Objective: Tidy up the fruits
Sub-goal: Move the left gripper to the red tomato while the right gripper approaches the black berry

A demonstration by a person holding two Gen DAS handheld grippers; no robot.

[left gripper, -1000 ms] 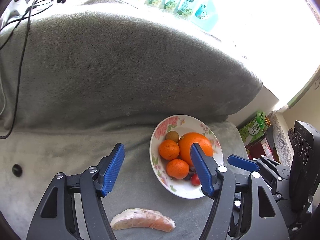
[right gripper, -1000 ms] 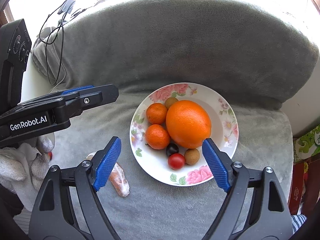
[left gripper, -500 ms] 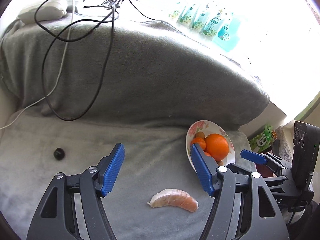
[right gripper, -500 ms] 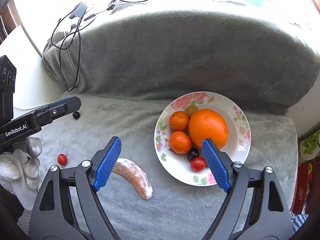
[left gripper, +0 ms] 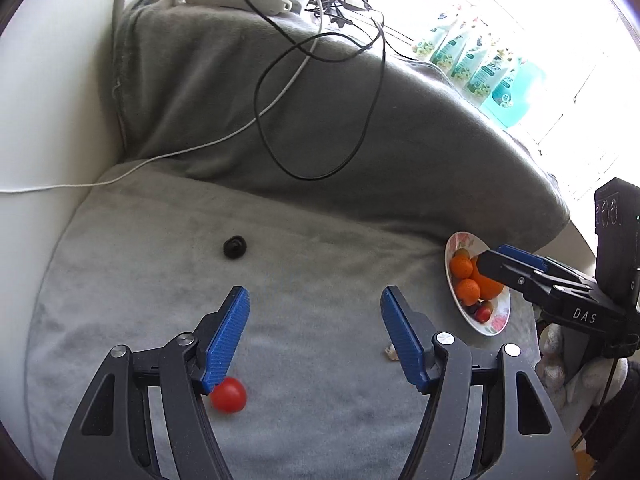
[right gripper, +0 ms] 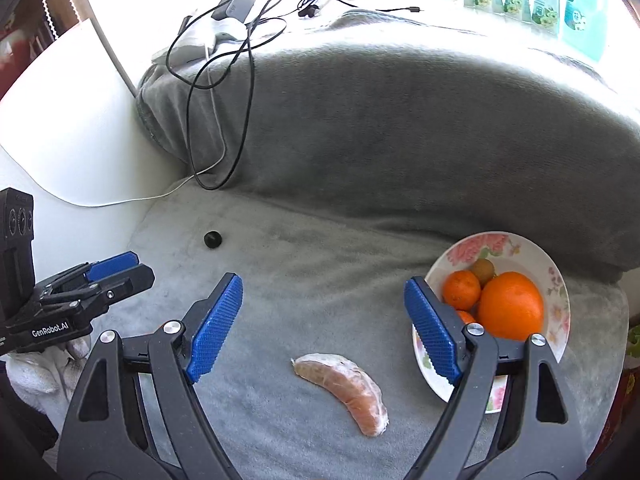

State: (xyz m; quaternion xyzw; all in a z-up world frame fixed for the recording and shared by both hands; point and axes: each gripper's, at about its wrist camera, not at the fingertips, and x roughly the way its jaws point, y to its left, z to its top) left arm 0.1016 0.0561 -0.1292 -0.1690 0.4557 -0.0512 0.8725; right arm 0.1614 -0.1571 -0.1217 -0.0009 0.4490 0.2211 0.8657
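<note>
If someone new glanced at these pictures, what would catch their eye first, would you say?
Probably the big orange in the floral plate at the right of the grey blanket. Next, the peeled citrus segment lying loose between the open right gripper fingers, and the red cherry tomato beside the left gripper.

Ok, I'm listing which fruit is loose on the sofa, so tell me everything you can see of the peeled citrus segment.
The peeled citrus segment is a curved crescent, pale orange under a whitish, filmy membrane, whole and unbroken as far as it shows. It lies flat on the grey blanket, just outside the floral plate, touching neither. It sits between the open fingers of the right gripper, and nothing grips it. In the left wrist view only its tip shows.
</note>
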